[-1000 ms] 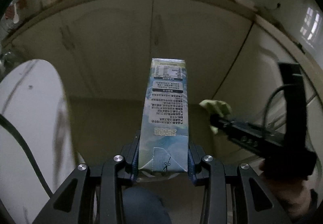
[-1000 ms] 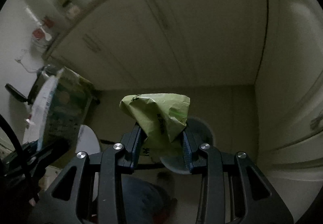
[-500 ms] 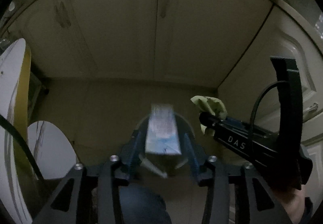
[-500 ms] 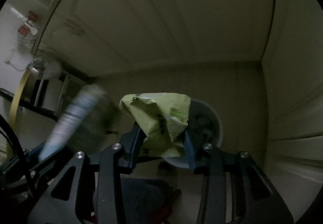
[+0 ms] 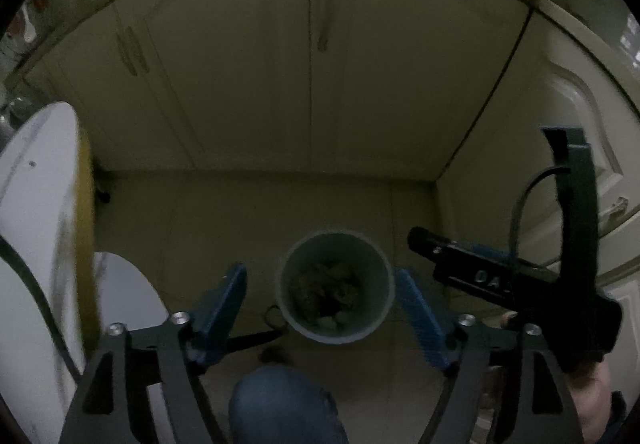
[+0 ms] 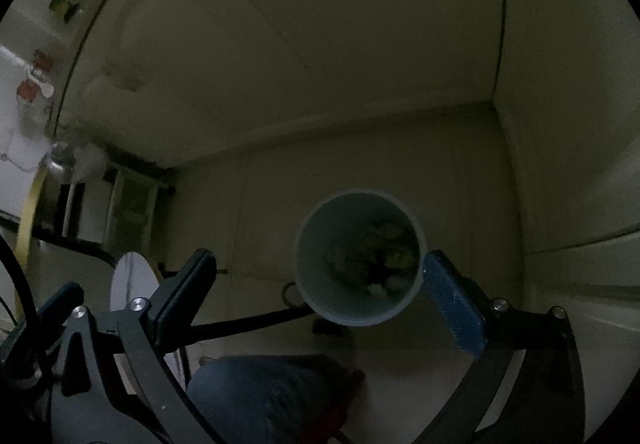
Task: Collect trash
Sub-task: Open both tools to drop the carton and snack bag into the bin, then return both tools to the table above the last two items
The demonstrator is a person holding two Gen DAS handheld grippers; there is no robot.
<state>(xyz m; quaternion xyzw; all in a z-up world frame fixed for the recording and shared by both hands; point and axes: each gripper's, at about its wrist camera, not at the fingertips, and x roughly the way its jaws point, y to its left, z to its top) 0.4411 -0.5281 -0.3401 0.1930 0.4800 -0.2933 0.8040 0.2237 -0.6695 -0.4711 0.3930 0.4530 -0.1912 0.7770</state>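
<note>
Both grippers are hanging over a round grey trash bin (image 5: 335, 332) that is standing on the pale tiled floor (image 5: 224, 212) in the corner where 2 runs of cream cabinet doors (image 5: 248, 76) are meeting.

The left gripper (image 5: 320, 298) is pointing steeply down, and its jaws have just been opening: the blue pads (image 5: 222, 298) are standing wide apart with nothing between them, and the bin's mouth is showing in the gap. The right gripper (image 6: 320, 284) is doing the same; its jaws have just been opening to their widest, they are gripping nothing, and the bin's rim (image 6: 358, 318) is lying between its fingers, closer to the right one.

The trash (image 5: 324, 284) is sitting at the bottom of the bin, a dim heap of greenish and pale scraps; in this light single pieces cannot be told apart. In the left wrist view the right gripper is reaching in from the right, just beside the bin.

A white panel with a yellow edge (image 5: 40, 204) is standing at the left. A knee in blue jeans (image 5: 280, 404) is showing at the near edge, below the bin.
</note>
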